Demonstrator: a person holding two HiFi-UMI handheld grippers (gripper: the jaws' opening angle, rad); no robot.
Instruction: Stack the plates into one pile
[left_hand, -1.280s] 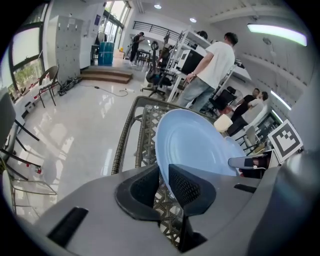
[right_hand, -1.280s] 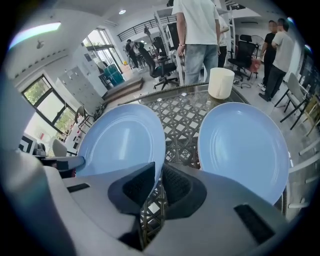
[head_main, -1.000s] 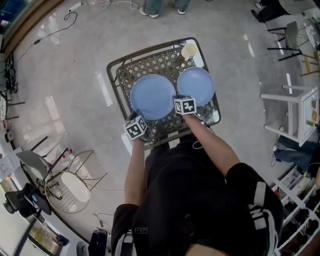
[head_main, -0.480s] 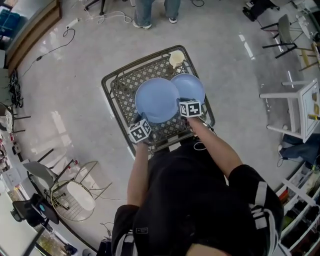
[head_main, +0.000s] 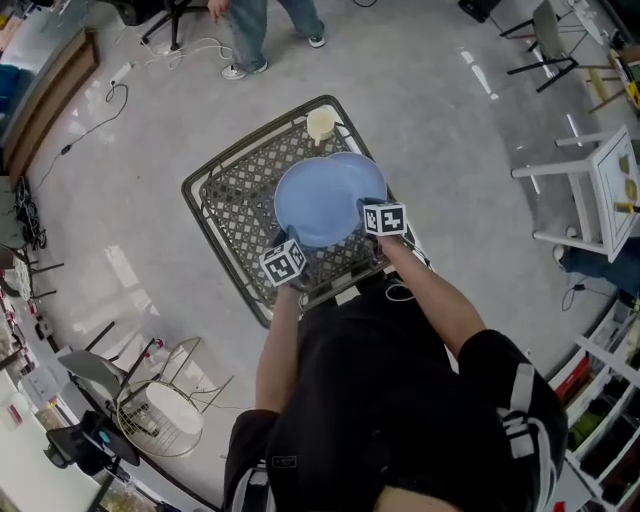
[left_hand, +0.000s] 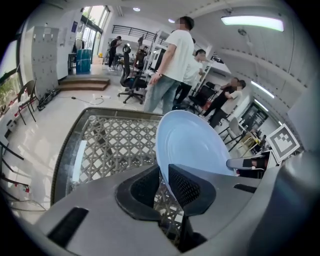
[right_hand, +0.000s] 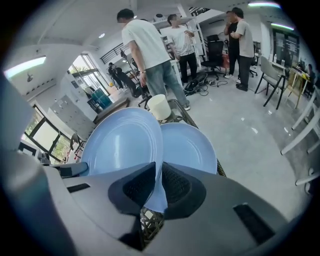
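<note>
Tabletop (head_main: 228, 205) of metal lattice carries it all. At its near edge the left gripper (head_main: 293, 244) is clamped on the rim of a blue plate (head_main: 320, 205). The right gripper (head_main: 369, 209) pinches the same plate's rim, holding it over the second plate (head_main: 373, 171), which lies on the tabletop near a cream cup (head_main: 321, 123).

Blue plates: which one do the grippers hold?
The upper plate, rim clamped by left gripper and right gripper; the lower plate lies on the lattice table.
</note>
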